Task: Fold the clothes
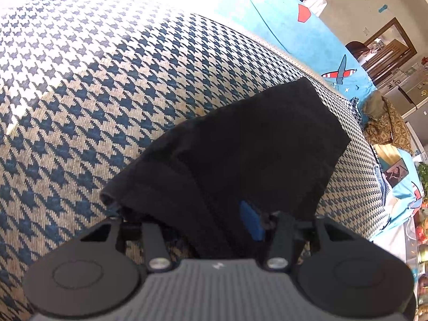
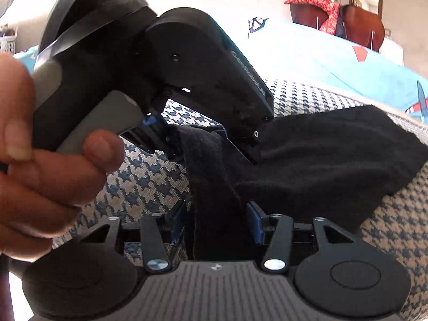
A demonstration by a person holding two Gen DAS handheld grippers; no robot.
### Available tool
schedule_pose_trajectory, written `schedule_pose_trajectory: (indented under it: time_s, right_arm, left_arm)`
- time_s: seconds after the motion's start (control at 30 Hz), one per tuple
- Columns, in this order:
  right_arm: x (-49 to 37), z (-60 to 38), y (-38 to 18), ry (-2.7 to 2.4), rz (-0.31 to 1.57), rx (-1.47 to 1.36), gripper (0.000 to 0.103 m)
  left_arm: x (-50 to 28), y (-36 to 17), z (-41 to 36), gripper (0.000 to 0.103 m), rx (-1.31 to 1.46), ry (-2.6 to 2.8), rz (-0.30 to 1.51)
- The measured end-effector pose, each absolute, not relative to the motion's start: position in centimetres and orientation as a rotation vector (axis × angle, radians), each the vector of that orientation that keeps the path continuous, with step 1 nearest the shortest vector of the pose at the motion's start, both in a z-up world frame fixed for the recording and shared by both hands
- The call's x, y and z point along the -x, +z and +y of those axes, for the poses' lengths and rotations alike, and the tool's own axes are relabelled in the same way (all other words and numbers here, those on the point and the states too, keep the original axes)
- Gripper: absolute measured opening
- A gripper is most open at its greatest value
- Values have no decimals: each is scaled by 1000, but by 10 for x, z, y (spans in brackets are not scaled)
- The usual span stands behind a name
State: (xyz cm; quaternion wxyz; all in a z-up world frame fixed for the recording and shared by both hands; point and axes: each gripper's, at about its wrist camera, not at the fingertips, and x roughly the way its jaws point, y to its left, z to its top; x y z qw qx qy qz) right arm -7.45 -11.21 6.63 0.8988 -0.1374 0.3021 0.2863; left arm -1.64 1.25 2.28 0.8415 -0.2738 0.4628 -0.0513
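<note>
The black cloth [image 1: 256, 144] lies centre-right on the houndstooth cover [image 1: 107, 85]. My left gripper [image 1: 203, 222] has its near edge between the fingers, seemingly pinched. My right gripper [image 2: 216, 222] clamps a hanging fold, lower centre; hand [image 2: 40, 160] at left.
</note>
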Motion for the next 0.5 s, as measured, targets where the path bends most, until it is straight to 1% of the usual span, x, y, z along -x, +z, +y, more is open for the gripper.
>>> schedule_pose_trajectory:
  time_s: [0.03, 0.07, 0.1, 0.2, 0.23, 0.3, 0.33, 0.37, 0.4, 0.47, 0.5]
  right_arm:
    - [76, -112, 66, 580, 620, 286, 29]
    - [74, -113, 67, 555, 621, 288, 17]
    - [72, -116, 67, 544, 628, 264, 13]
    - [65, -125, 70, 538, 656, 182, 11]
    - [65, -126, 70, 539, 654, 182, 10]
    - [67, -126, 71, 543, 646, 188, 10]
    - [68, -125, 71, 547, 640, 192, 10]
    - [69, -125, 72, 551, 634, 195, 10]
    - [70, -124, 72, 556, 629, 197, 10]
    - [72, -122, 74, 566, 622, 200, 9]
    - [73, -122, 74, 575, 622, 197, 9]
  left_arm:
    - [16, 23, 12, 44, 569, -111, 973]
    - [16, 22, 11, 47, 560, -113, 968]
    - [15, 21, 10, 48, 553, -115, 962]
    - [12, 21, 7, 57, 545, -118, 950]
    - [11, 21, 5, 58, 543, -119, 947]
    - [8, 22, 3, 57, 528, -115, 942]
    - [7, 22, 2, 54, 523, -113, 940]
    - [7, 22, 2, 43, 521, -110, 935]
    - [7, 23, 3, 38, 518, -106, 930]
    - [9, 20, 11, 19, 525, -84, 929]
    - [10, 19, 14, 16, 539, -73, 929]
